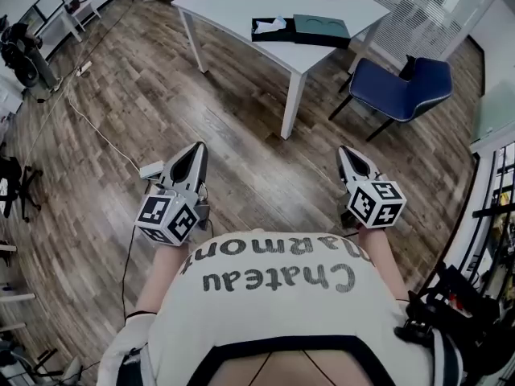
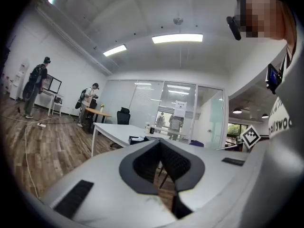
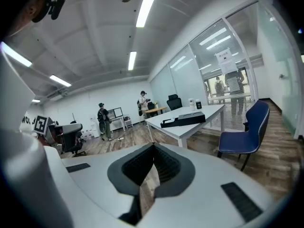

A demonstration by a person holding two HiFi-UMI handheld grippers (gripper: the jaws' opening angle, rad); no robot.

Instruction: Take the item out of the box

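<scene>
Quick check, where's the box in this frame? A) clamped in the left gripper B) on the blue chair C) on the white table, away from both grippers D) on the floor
C: the box sits on the white table, while the left gripper and right gripper are both shut and empty, well short of it.

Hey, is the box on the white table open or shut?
Open. In the head view the black box shows a white item inside, and a dark flat piece, likely its lid, lies beside it.
</scene>
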